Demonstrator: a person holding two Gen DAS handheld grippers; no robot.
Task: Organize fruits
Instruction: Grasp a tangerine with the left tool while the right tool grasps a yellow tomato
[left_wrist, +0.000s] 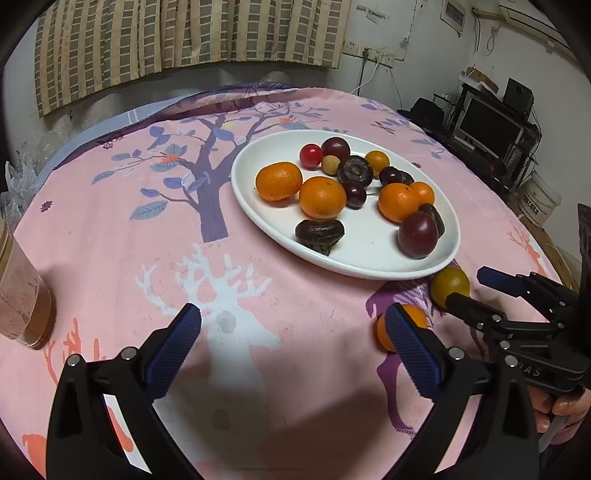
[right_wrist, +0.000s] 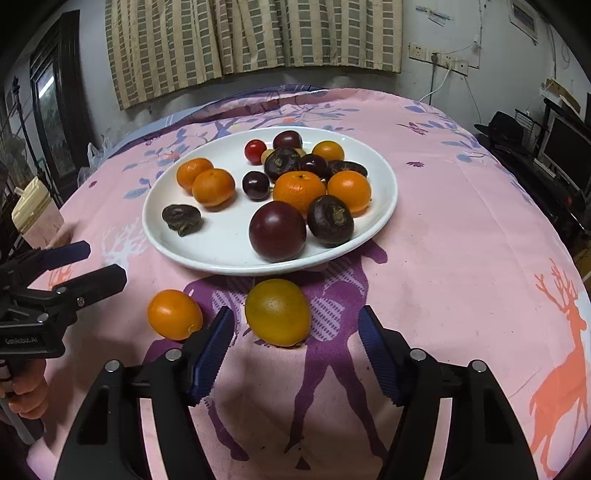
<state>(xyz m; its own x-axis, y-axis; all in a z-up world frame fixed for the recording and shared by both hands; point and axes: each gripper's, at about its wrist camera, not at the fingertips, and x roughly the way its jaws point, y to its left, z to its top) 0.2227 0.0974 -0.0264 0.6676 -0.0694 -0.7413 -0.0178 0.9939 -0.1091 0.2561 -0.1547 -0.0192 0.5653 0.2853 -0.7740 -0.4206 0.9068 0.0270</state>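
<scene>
A white oval plate (right_wrist: 177, 243) (left_wrist: 258, 210) holds several oranges, dark plums, dark water chestnuts and a red cherry tomato (right_wrist: 255, 150). Two fruits lie on the cloth in front of the plate: a yellow-green round fruit (right_wrist: 277, 312) (left_wrist: 450, 286) and a small orange (right_wrist: 174, 314) (left_wrist: 384, 332). My right gripper (right_wrist: 295, 332) is open and empty, its fingers just short of the yellow-green fruit on either side. My left gripper (left_wrist: 293, 325) is open and empty over the white deer print, with the small orange behind its right finger. Each gripper shows in the other's view (left_wrist: 476, 288) (right_wrist: 96, 266).
A pink deer-print cloth (right_wrist: 461, 258) covers the round table. A jar with a tan lid (left_wrist: 18, 295) (right_wrist: 33, 218) stands at the left edge. Curtains, wall sockets and a monitor shelf (left_wrist: 487, 125) lie beyond the table.
</scene>
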